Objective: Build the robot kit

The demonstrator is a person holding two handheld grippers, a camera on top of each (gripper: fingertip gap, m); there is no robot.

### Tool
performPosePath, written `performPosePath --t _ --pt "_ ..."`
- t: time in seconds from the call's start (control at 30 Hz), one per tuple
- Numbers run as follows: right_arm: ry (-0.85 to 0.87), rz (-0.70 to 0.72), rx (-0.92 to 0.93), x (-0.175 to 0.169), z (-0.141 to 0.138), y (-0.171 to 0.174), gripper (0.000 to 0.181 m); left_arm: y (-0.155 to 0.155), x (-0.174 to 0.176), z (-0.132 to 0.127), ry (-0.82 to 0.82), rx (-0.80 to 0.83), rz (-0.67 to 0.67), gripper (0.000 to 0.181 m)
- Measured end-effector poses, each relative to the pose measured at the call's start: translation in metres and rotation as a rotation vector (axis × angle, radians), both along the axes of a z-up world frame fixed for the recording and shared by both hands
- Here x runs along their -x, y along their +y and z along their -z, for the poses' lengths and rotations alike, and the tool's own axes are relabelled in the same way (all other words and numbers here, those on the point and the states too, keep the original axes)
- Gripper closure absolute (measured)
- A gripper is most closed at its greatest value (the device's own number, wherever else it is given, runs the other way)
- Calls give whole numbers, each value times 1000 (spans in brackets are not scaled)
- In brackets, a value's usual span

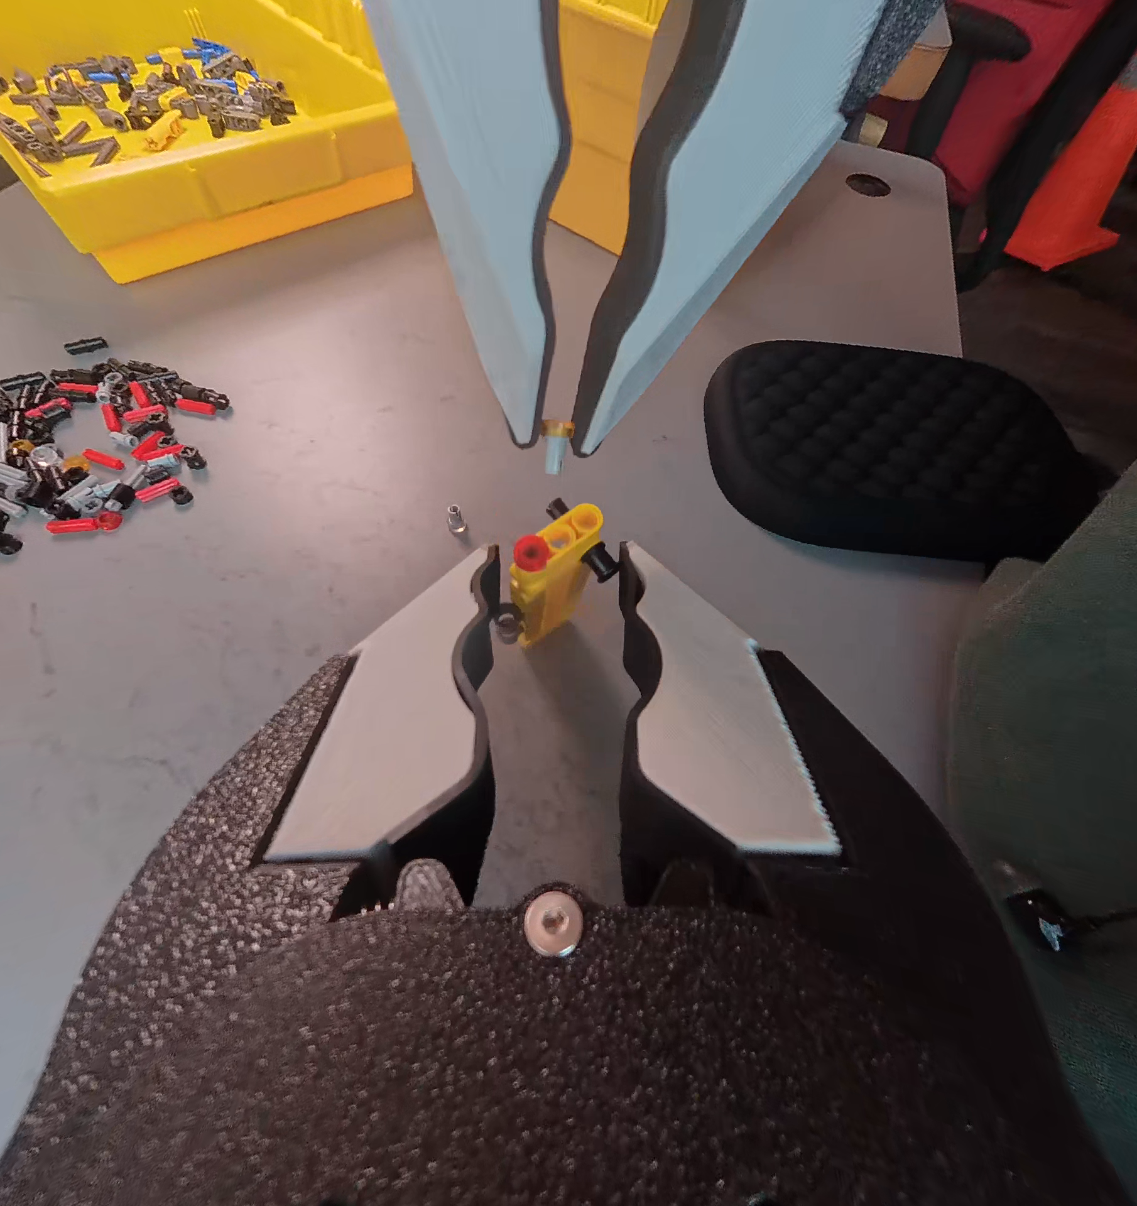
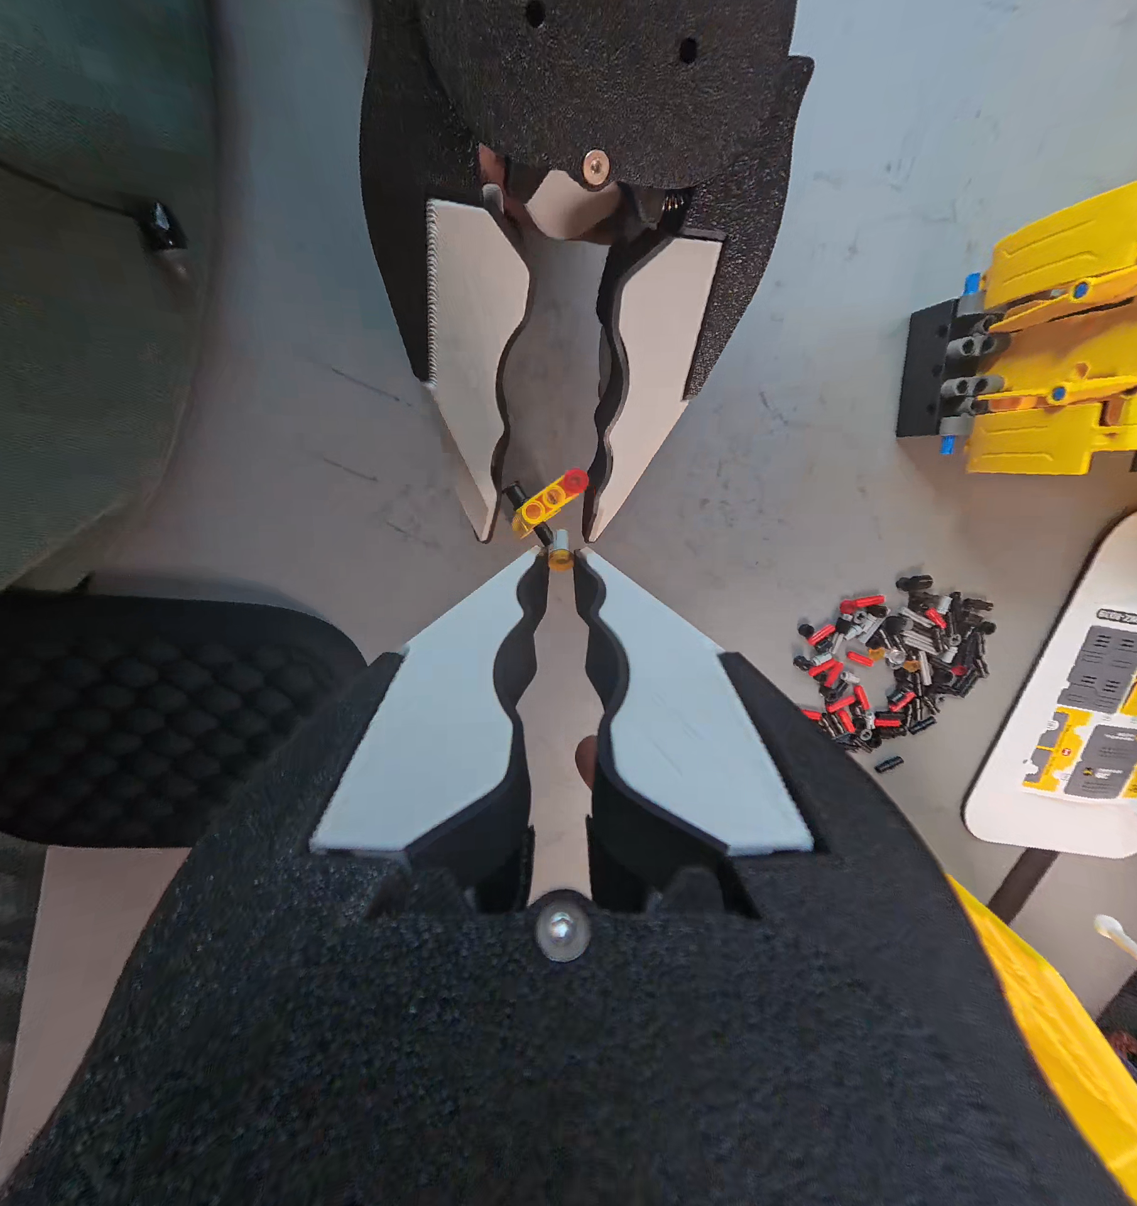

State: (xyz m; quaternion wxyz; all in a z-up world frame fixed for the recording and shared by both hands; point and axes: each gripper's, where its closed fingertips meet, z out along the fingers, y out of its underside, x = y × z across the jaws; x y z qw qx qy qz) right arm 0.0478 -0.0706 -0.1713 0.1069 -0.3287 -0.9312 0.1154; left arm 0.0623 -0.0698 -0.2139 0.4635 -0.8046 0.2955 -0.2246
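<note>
Now a small grey peg with an amber cap (image 2: 560, 552) is pinched between the closed fingers of the right gripper (image 2: 560, 555). Opposite, a short yellow plastic beam with a red bush (image 1: 553, 569) stands on the grey surface (image 1: 331, 417) between the left gripper's (image 1: 556, 561) parted fingers, ungripped. A printed sheet (image 2: 1114, 705) is seen at far right; its writing is left unread.

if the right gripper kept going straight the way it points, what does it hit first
Probably the yellow beam standing between the left gripper's open fingers. The right gripper pinches a small grey-and-orange pin, whose tip would likely touch first; depth is unclear.
</note>
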Motion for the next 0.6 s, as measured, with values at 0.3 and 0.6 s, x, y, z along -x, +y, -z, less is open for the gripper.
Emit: performPosePath --t 0.3,0.6 --pt "-69 27 -6 -3 4 -3 174 2 1 0 -22 14 23 159" --pt "-31 103 47 -21 8 8 174 4 -16 2 98 50 182 160"
